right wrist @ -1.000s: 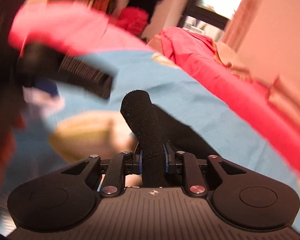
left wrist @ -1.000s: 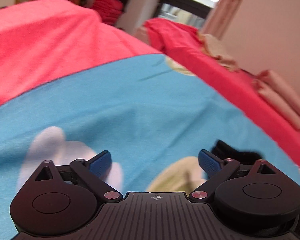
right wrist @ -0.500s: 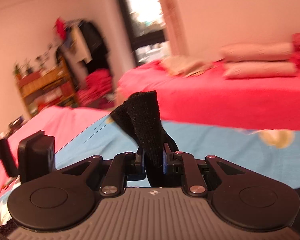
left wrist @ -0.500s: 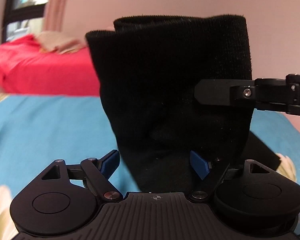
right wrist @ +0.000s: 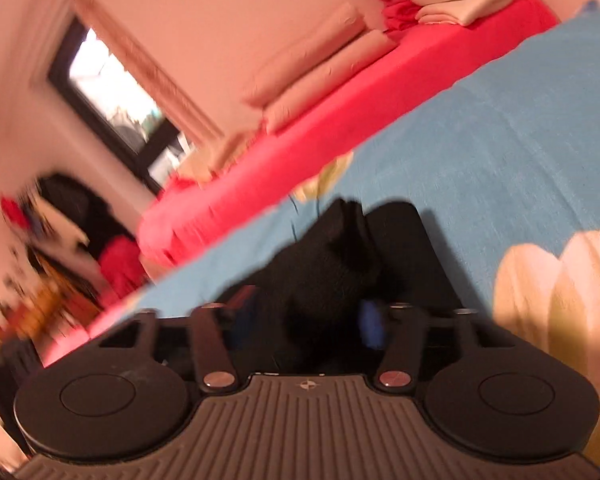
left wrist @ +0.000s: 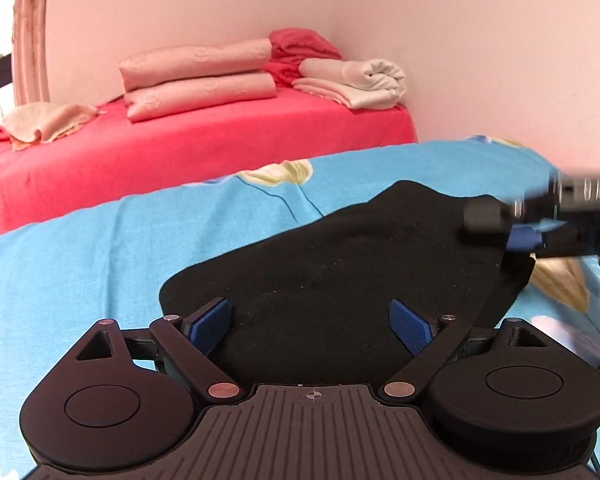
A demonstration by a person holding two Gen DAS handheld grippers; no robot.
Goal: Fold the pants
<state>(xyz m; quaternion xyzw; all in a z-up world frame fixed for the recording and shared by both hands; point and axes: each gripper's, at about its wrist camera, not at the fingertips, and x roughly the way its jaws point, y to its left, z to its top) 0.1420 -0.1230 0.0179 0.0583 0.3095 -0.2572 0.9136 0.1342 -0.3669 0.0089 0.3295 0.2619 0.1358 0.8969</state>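
Observation:
The black pants (left wrist: pixel 340 256) lie folded in a flat bundle on the blue flowered sheet (left wrist: pixel 100 248). My left gripper (left wrist: pixel 312 320) is open, its blue pads on either side of the bundle's near edge, holding nothing. My right gripper (left wrist: pixel 520 236) shows blurred at the pants' right end in the left wrist view. In the right wrist view the right gripper (right wrist: pixel 308 320) has its jaws apart, with the black pants (right wrist: pixel 340 264) bunched between and ahead of them; the view is blurred and tilted.
A red-covered bed (left wrist: pixel 180 152) stands behind, with folded pink blankets (left wrist: pixel 200 76), a cream towel (left wrist: pixel 360 80) and red cloth (left wrist: pixel 300 48) against the pink wall. A window (right wrist: pixel 116 96) and a clothes rack (right wrist: pixel 68 216) show to the left.
The pants were held up by my right gripper half a second ago; now they lie flat on the sheet. The right gripper's jaws have opened and it has swung down and tilted.

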